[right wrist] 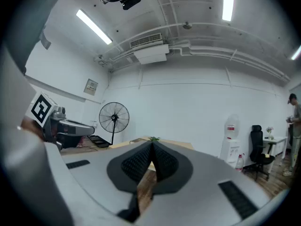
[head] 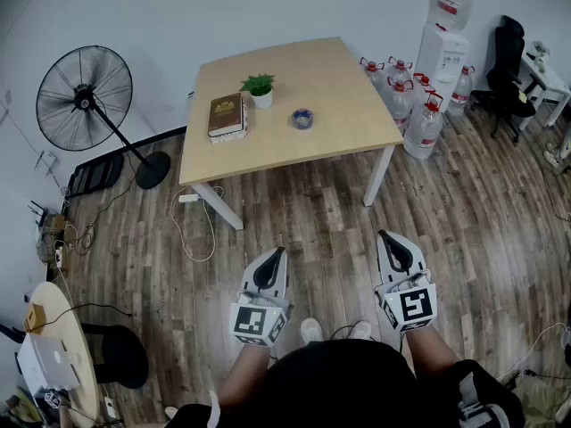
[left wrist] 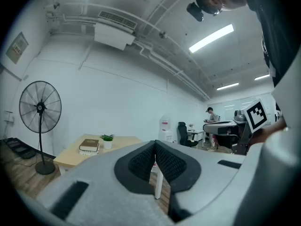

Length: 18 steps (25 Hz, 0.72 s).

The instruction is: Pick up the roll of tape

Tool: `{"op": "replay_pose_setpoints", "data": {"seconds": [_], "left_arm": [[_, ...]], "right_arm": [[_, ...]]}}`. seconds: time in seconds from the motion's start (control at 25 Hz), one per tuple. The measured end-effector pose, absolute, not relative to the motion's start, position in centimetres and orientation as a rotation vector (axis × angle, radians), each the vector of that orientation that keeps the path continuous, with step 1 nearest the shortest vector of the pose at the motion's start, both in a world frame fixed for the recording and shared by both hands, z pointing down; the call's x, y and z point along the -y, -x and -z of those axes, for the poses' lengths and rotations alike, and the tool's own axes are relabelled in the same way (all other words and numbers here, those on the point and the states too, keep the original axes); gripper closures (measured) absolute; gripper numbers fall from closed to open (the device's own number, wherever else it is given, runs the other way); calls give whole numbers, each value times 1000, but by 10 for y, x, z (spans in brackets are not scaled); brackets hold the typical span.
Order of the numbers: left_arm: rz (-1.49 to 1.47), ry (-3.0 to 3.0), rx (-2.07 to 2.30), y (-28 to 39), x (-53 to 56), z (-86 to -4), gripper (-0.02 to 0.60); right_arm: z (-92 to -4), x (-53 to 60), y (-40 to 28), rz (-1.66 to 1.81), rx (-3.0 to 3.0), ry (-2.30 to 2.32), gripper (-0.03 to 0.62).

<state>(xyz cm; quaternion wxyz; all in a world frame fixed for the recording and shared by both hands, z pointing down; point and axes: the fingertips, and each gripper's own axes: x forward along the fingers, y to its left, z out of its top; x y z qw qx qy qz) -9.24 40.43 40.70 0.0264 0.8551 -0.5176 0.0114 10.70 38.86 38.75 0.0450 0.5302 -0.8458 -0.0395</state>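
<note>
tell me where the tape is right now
In the head view the tape lies near the middle of the table, just right of the plant and the book.

**Light:** bright, even, indoor. Src = ceiling strip lights (left wrist: 211, 37), blown out white in both gripper views.
**Shadows:** soft and short, under table (head: 330, 78) and at fan (head: 85, 96) base, on wood floor (head: 464, 221).
**Distortion:** strong fisheye in all views. Walls and ceiling lines bow. Black vignette at corners of gripper views.
**Focus:** left gripper (left wrist: 155, 145) and right gripper (right wrist: 152, 145) shells soft near lens, room bkgd sharper. Head view crisp at ctr, softer twd edges.
</note>
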Motion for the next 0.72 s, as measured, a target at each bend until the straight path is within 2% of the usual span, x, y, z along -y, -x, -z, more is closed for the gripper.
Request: {"op": "replay_pose_setpoints", "data": {"seconds": [0.72], "left_arm": [[-24, -2731, 1509, 118, -392, -401, 581]], "right_arm": [[-382, -380, -54, 183, 2578, -1615, 599]]}}
